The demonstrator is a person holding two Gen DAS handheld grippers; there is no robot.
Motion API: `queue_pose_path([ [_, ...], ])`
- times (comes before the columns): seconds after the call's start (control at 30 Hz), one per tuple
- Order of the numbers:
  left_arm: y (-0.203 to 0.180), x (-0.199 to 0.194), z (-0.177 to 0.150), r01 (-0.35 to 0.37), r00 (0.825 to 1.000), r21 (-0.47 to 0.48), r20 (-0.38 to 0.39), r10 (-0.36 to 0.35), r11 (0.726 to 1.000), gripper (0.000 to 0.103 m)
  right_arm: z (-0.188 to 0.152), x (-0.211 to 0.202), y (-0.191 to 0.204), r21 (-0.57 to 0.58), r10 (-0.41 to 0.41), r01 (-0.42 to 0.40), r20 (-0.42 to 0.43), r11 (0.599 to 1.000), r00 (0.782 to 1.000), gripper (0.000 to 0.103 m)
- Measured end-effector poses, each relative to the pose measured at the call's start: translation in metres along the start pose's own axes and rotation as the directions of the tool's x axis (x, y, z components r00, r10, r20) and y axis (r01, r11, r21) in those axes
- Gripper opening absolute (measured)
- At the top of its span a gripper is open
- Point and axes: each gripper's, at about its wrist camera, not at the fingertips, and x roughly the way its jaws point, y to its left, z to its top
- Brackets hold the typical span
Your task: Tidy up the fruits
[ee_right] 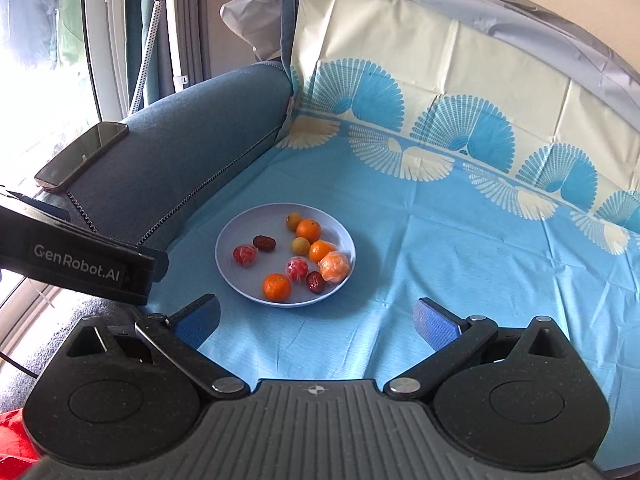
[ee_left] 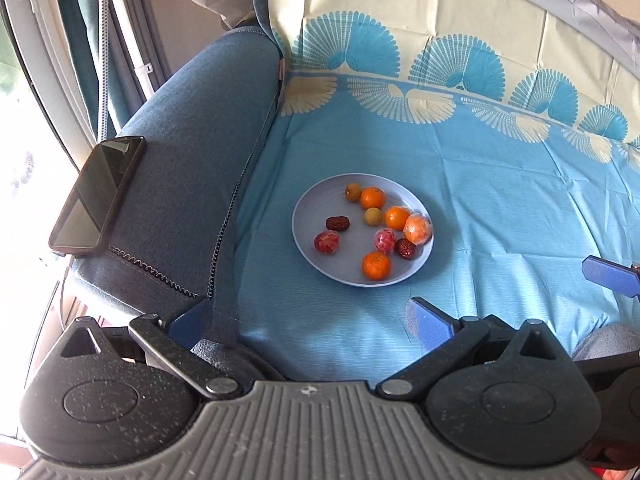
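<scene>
A pale blue plate [ee_left: 312, 216] [ee_right: 240, 236] lies on the blue cloth and holds several small fruits: orange mandarins [ee_left: 376, 266] [ee_right: 277, 287], a wrapped peeled mandarin [ee_left: 418, 229] [ee_right: 335, 267], two red wrapped fruits [ee_left: 326, 241] [ee_right: 244, 255], two dark red dates [ee_left: 337, 223] [ee_right: 264, 243] and two yellowish round fruits [ee_left: 373, 216] [ee_right: 300, 245]. My left gripper [ee_left: 308, 322] is open and empty, near side of the plate. My right gripper [ee_right: 318, 320] is open and empty, also short of the plate. A blue fingertip [ee_left: 610, 276] of the right gripper shows in the left wrist view.
A blue sofa armrest [ee_left: 180, 168] [ee_right: 180, 140] rises left of the plate, with a black phone [ee_left: 98, 194] [ee_right: 82, 156] lying on it. The patterned cloth [ee_left: 500, 200] [ee_right: 460, 260] covers the seat and backrest. The left gripper's body [ee_right: 80, 264] is at the left in the right wrist view.
</scene>
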Motion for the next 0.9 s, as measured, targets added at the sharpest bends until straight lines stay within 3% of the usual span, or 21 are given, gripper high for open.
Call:
queue_pose_path([
  [0.9, -0.0003, 0.0006, -0.0006, -0.026, 1.0, 0.005, -0.007, 0.026, 1.0, 0.103, 0.0017, 0.0015, 0.004, -0.006, -0.007, 0.007, -0.009, 1.0, 1.0, 0.102],
])
